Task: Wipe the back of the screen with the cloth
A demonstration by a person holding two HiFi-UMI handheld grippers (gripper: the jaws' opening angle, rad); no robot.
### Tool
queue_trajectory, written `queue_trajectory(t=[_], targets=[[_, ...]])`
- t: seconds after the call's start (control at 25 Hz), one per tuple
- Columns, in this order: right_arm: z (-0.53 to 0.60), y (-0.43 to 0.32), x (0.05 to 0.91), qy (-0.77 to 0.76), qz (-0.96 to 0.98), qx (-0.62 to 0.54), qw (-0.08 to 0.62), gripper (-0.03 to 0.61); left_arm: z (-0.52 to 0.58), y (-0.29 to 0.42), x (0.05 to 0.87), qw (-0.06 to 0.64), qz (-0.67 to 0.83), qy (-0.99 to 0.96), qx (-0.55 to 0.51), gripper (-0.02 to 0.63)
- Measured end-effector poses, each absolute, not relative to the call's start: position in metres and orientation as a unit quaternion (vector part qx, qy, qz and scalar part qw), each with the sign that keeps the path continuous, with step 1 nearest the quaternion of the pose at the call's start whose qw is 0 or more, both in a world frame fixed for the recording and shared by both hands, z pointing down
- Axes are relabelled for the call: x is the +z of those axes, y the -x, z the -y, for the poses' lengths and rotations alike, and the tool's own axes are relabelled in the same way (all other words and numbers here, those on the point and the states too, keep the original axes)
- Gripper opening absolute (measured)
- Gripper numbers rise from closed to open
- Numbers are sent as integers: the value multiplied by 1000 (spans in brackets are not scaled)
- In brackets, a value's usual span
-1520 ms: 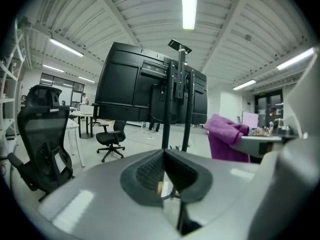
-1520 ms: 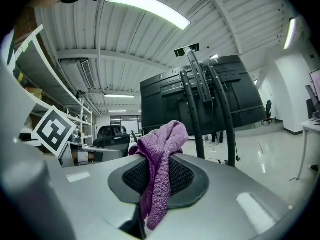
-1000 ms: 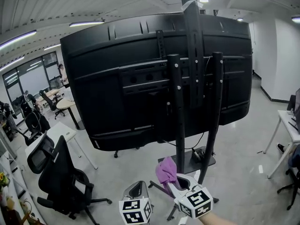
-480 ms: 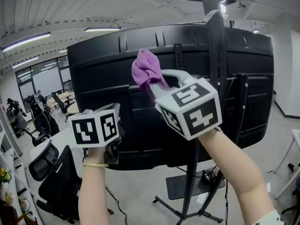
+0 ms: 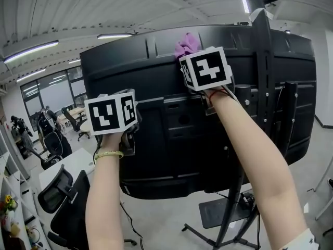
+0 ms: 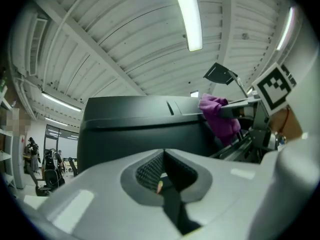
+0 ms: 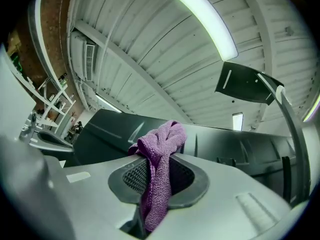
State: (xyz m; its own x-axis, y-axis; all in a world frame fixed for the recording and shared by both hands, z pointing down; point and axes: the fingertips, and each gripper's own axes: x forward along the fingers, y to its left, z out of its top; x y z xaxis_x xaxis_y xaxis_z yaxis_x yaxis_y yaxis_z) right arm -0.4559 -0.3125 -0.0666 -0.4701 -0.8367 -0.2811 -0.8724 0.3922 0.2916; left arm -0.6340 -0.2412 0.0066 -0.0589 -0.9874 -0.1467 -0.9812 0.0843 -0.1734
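Note:
The big black screen [image 5: 156, 113] stands on a floor stand with its ribbed back toward me. My right gripper [image 5: 188, 48] is raised to the screen's top edge, shut on a purple cloth [image 5: 186, 44] that bunches out past its jaws against the upper back panel. In the right gripper view the cloth [image 7: 159, 159] hangs pinched between the jaws, with the screen's top [image 7: 220, 144] just beyond. My left gripper [image 5: 127, 139] is held up lower at the left, close to the back panel, shut with nothing in it. The left gripper view shows the screen [image 6: 140, 129] and the cloth [image 6: 220, 120].
A black mounting column [image 5: 263, 77] and stand legs [image 5: 234, 228] run down the right of the screen. Office chairs [image 5: 62, 202] and desks stand at the lower left. Ceiling lights [image 6: 189, 19] hang overhead.
Both grippers rose from near the floor to the screen. Over the last half second the right gripper carried the cloth up and away from me onto the top of the back panel.

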Motion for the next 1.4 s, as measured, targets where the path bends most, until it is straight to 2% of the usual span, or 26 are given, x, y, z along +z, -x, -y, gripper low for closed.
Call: queue_trajectory(t=[0.2,0.4,0.6,0.8,1.0,1.24,1.4], targets=[[288,532,-67,451,-866,211,48,63,229,674,16,101,-735,671,-4,8],[249,648,-38,350,-905,243,11,63,214,721,42,85,-753,653,-14,8],[221,699,-38,340,-888,309,7,63,199,750,58,85,-764,639,-29,8],[213,691,-52,378,-827,416,-33,63,191,762,63,90,-764,638,-25,8],[219,685,-17,411,-686,578,-167,63,191,761,87,105,-765,635,-31,8],[226,694,101,385,-679,579,-234,63,191,758,172,80,-754,650,-45,8],[227,692,191,350,-702,565,-254,63,189,752,250,45,-751,656,-51,8]])
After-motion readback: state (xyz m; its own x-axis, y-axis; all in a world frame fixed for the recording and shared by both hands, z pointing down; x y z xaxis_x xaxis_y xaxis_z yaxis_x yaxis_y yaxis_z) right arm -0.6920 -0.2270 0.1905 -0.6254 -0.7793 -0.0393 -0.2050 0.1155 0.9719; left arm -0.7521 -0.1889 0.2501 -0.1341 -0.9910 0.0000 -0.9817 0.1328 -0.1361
